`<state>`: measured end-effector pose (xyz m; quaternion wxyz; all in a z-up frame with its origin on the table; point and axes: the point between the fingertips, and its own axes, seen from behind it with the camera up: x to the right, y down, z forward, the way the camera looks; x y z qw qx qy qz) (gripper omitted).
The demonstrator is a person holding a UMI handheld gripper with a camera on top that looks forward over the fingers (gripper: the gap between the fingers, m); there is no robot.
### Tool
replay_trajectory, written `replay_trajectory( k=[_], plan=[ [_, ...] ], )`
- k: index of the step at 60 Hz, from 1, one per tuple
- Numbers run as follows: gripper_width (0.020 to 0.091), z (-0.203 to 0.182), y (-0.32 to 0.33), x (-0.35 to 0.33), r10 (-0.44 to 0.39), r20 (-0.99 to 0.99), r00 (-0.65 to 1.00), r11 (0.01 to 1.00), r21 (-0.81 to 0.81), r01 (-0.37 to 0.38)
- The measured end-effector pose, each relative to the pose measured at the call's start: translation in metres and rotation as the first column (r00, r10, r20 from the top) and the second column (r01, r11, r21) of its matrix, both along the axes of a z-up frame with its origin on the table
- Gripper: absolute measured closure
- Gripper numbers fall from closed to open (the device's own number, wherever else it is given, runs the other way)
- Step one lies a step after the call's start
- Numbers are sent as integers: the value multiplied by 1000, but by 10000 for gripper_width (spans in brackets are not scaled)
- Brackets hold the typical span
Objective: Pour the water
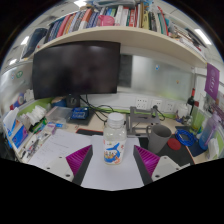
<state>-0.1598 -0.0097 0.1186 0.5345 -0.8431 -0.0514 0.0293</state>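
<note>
We note a clear plastic bottle with white cap and blue-orange label (114, 140) standing between the gripper's (114, 160) purple-padded fingers (80, 158). Its base is cut off from sight, and the label print is too small to read. Whether the pads press it we cannot tell. A grey cylindrical cup (159, 136) sits at two o'clock of the bottle; a dark monitor (76, 70) at eleven, beneath a bookshelf (100, 20).
</note>
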Motion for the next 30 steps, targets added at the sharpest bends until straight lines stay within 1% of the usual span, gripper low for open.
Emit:
replay_trajectory(
  k=[3,10,20,22,23,24,26,27,30],
  plan=[
    [252,-12,16,-1,23,0,1000,1000,8,-23],
    [251,-24,45,-8,73,1,997,996,50,-73],
    [262,-44,69,-3,54,7,999,997,60,-54],
    [305,-46,72,-6,56,2,998,996,63,-56],
    [348,-46,73,-8,58,-2,998,996,67,-58],
    [396,-46,74,-9,60,-6,998,996,73,-59],
    [523,-46,75,-14,67,-20,998,994,86,-65],
    [567,-45,77,-15,65,-23,998,994,93,-63],
    [576,-46,77,-19,74,-32,997,992,107,-70]
  ],
)
